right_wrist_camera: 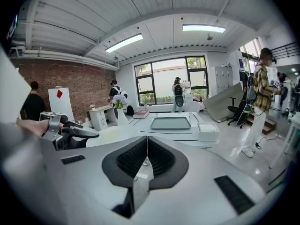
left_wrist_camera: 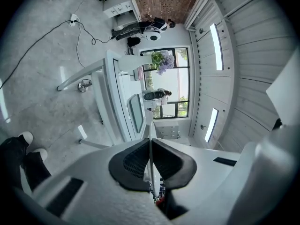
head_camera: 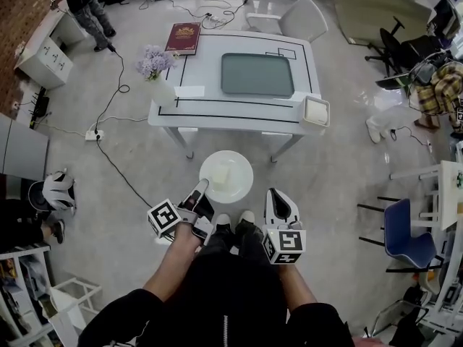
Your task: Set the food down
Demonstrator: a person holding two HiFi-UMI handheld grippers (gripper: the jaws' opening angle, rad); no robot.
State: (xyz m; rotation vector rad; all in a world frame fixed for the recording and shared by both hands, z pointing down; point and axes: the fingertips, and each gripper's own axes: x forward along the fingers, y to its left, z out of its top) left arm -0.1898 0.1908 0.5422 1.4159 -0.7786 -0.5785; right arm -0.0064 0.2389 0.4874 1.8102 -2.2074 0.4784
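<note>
A white round plate (head_camera: pixel 230 183) hangs above the floor in front of the white table (head_camera: pixel 239 116). A pale block of food (head_camera: pixel 221 173) lies on it. My left gripper (head_camera: pixel 200 189) is shut on the plate's near-left rim. In the left gripper view that rim shows as a thin white edge (left_wrist_camera: pixel 150 158) clamped between the black pads. To the right of the plate, my right gripper (head_camera: pixel 279 195) is shut with nothing in it. The right gripper view shows its pads (right_wrist_camera: pixel 161 158) pressed together and the plate (right_wrist_camera: pixel 112 135) off to the left.
On the table stand a grey tray (head_camera: pixel 257 74), a white square dish (head_camera: pixel 316 110), a vase of lilac flowers (head_camera: pixel 155 63) and a red book (head_camera: pixel 183 37). Cables and a power strip (head_camera: pixel 94 134) lie left of it. A blue chair (head_camera: pixel 405 233) stands at the right.
</note>
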